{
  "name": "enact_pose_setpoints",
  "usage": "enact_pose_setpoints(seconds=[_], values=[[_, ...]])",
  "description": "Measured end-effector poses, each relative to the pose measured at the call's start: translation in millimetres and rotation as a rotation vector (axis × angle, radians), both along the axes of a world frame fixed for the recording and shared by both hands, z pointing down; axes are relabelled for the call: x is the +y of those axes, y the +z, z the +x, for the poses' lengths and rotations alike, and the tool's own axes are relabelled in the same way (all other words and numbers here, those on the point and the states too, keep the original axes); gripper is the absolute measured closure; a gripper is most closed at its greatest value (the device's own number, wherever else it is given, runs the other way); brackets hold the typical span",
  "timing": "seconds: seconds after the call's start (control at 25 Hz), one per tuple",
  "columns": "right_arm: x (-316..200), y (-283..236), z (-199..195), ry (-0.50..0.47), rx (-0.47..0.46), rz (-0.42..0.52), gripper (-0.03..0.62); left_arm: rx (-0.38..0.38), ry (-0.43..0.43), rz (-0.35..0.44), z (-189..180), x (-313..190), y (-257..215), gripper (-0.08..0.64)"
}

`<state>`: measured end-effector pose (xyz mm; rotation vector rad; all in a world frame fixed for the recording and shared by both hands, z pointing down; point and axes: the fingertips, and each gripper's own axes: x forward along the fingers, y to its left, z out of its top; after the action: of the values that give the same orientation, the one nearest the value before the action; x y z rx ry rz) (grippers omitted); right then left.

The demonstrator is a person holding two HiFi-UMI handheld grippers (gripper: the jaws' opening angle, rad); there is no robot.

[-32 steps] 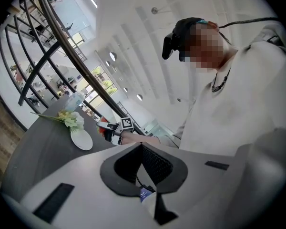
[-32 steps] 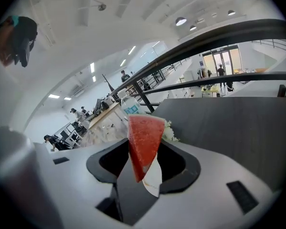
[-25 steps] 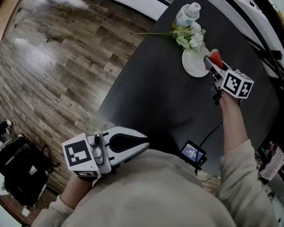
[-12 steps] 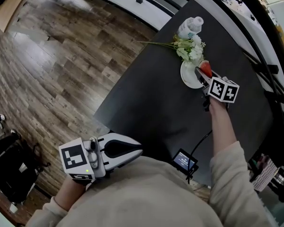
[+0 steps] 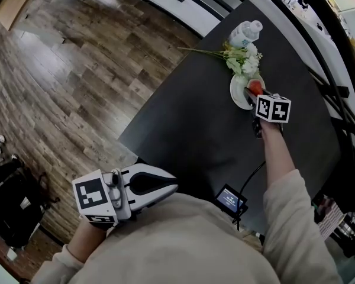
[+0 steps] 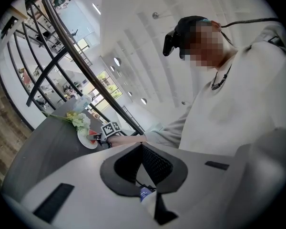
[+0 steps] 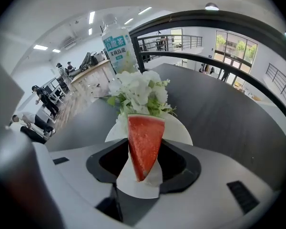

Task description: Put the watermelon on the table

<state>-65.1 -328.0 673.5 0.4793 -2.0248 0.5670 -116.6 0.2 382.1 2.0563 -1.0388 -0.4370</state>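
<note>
1. The fingers (image 7: 81,185) of the right gripper (image 5: 252,93) pinch a red watermelon wedge (image 7: 144,142) by its flat sides, with its pointed end toward the bottom of the right gripper view.
2. The wedge hangs over a white plate (image 7: 181,130) on the dark worktop (image 5: 195,117), at the upper right of the head view, just beside white flowers (image 7: 138,92) and a bottle (image 7: 117,46). Whether it touches the plate, I cannot tell.
3. The carry looks nearly done. Setting the wedge down, spreading the fingers and backing away are left.
4. The right arm reaches out toward the upper right, its gripper tipped steeply downward.
5. The left gripper (image 5: 176,185) has its fingers pressed together on nothing. It sits level against the body at the lower left, off the worktop's edge.
</note>
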Motion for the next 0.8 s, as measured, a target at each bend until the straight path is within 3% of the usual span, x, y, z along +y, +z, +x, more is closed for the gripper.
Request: enact_pose_setpoints(seconds=[0.4,0.6,0.8], values=[[-0.3,3.9,3.1,-0.012,0.013,0.013,0.393,-0.005,-0.016,-0.003,1.2,4.2,1.4,0.558],[2.7,2.4,2.9,-0.034,0.025,0.005,0.32,-0.002,-0.02,-0.009,2.5,8.0,1.5,0.558],[1.0,-1.9,5.2,0.001,0.004,-0.005,0.316,-0.008,-0.028,0.004,0.0,9.5,-2.5,0.558]])
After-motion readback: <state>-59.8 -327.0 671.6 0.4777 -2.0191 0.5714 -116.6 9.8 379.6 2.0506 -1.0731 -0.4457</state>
